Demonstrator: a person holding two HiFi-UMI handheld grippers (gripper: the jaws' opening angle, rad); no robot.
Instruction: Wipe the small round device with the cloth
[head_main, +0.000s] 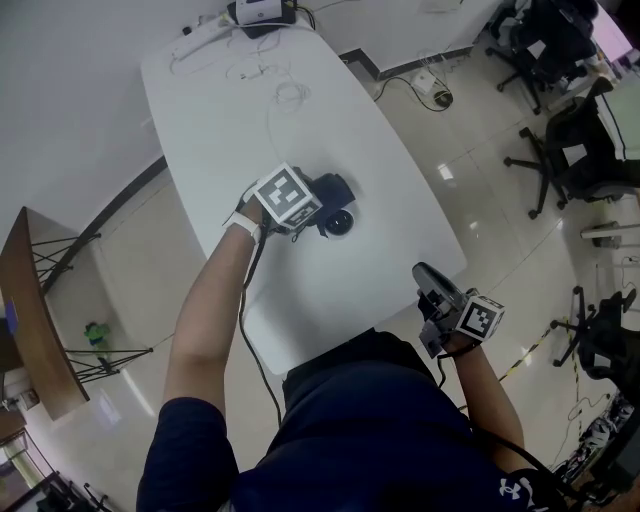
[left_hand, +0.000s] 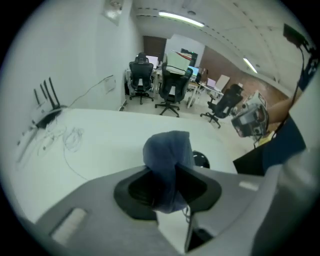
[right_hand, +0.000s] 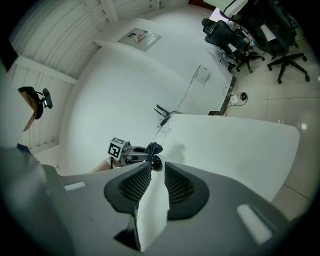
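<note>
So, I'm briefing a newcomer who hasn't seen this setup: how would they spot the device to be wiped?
Find the long white table, then the left gripper near its middle, shut on a blue cloth. Right beside that gripper lies the device: a small black disc, the only dark round thing on the table, well apart from the white cables at the far end.

Beyond the left gripper (left_hand: 169, 181), the small round device (left_hand: 200, 159) shows only a dark edge, the rest behind the cloth (left_hand: 167, 150) pinched in its jaws. Head view: the marker cube (head_main: 288, 196) covers those jaws. Far beyond them, a box (head_main: 262, 12) is cut by the top edge; cables (head_main: 262, 72) beside it too fine to trace.
</note>
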